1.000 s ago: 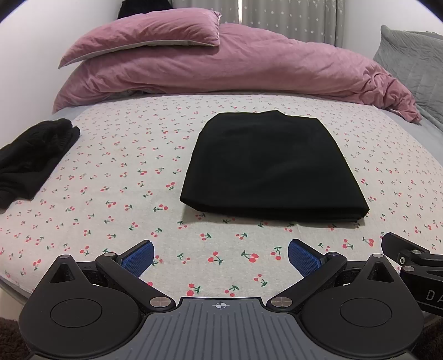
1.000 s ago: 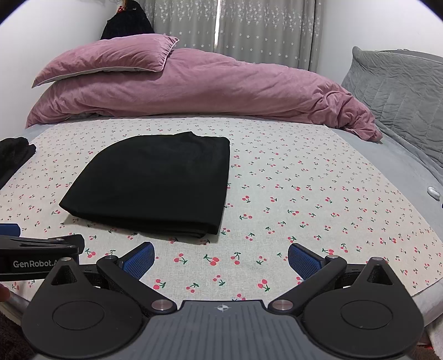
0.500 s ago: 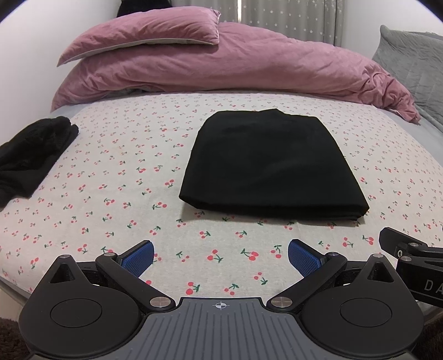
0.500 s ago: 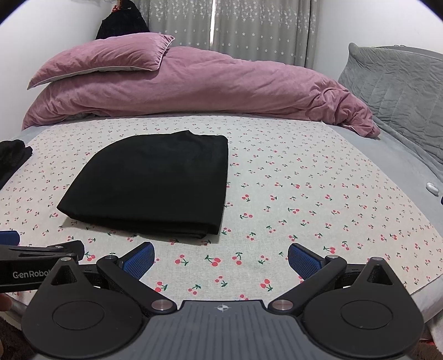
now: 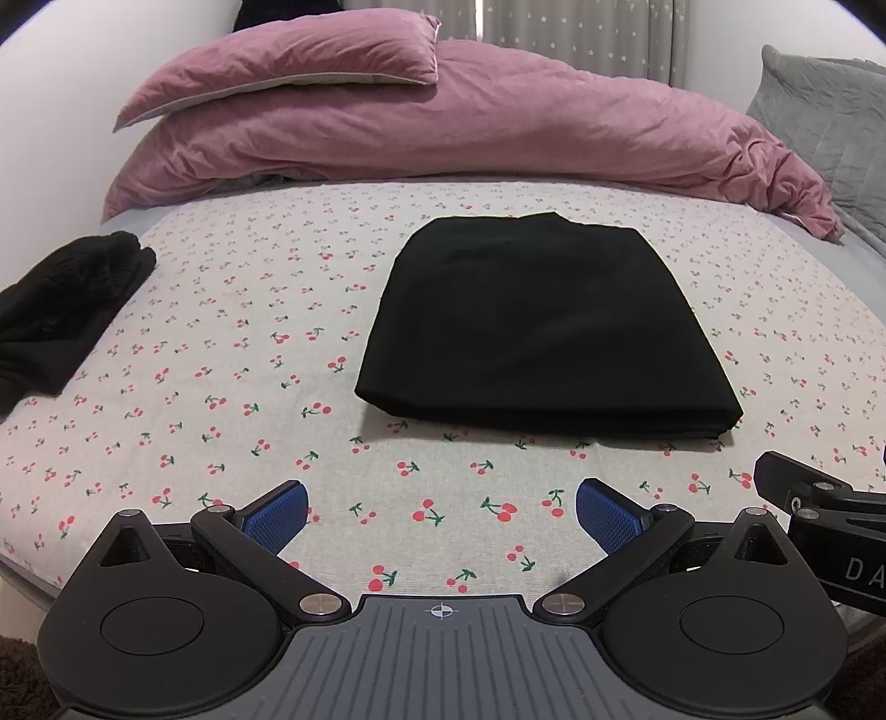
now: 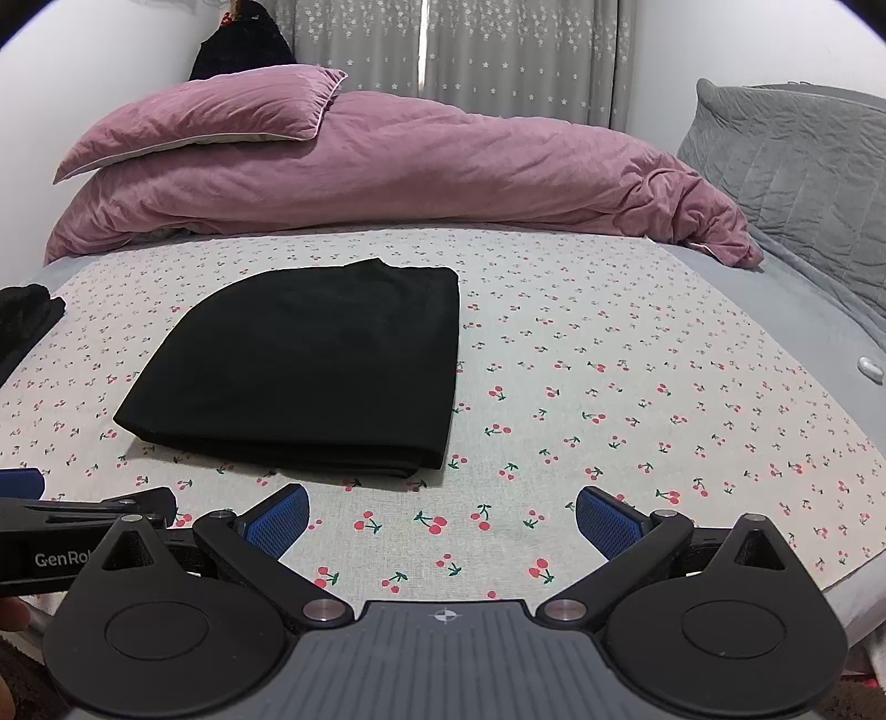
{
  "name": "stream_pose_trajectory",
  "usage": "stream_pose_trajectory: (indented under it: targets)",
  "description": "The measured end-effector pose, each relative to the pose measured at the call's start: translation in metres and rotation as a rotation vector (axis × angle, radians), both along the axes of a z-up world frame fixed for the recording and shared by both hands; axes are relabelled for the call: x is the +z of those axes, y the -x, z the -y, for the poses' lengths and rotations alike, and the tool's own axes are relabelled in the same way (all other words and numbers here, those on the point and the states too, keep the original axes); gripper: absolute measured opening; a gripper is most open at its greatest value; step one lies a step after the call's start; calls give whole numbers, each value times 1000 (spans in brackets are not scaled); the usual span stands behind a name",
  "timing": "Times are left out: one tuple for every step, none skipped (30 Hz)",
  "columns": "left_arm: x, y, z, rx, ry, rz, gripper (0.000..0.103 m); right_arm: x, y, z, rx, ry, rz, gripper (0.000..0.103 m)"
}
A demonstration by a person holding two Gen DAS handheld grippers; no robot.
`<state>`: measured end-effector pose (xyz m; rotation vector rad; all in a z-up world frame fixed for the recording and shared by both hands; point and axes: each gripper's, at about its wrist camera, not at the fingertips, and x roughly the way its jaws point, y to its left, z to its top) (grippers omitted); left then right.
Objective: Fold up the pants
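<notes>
Quite a bit is cut off here. The black clothes pile (image 5: 61,310) runs off the left edge of the left wrist view, and in the right wrist view only a sliver of it shows at mid left, so I can't tell what garment it is. The grey quilted cushion (image 6: 797,166) is clipped at the right edge in both views. Something dark sits behind the pink pillow (image 6: 205,119) at the top, too hidden to name.

The black pants (image 5: 537,327) lie folded into a flat rectangle on the cherry-print sheet (image 5: 221,343), centre of the left wrist view and centre-left of the right wrist one. The long axis runs from the bottom of the frame up toward the pink duvet (image 5: 498,133), with the stacked edges of the folded layers at the near end.

Only the right wrist view shows a small white object (image 6: 869,368) on the grey edge at far right, plus more of the star curtain (image 6: 443,50).

The left gripper (image 5: 442,512) and right gripper (image 6: 442,512) both have their blue pads spread wide with nothing between them, low in frame, near the sheet's front edge, apart from the pants.
</notes>
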<state>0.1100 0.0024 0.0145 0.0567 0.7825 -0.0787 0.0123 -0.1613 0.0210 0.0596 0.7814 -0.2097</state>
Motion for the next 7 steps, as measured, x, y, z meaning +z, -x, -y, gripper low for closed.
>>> stream_pose_trajectory:
  targets:
    - [0,0,1,-3,-2,-1,103,-1,-1,-1,-1,-1,-2,103]
    - [-1,-1,1,-5,-3,-3,103,-2,-1,-1,-2,-1,-4,103]
    - [-1,-1,2,-7,-4,-4,103,-2,-2,-1,-2,-1,-6,103]
    - [-2,-2,2,-6,-7,-6,103,-3,-2,-1,-2,-2,-7,103]
    - [-3,-2,3,-6,-8,-7,103,-4,-3,-1,-2,-5,-9,103]
    - [-4,-3,3,-7,-9,-9,103,-4,-4,-1,-3,-9,-12,103]
    - [-5,-4,3,-7,-7,-14,103,-4,-4,-1,-3,-9,-12,103]
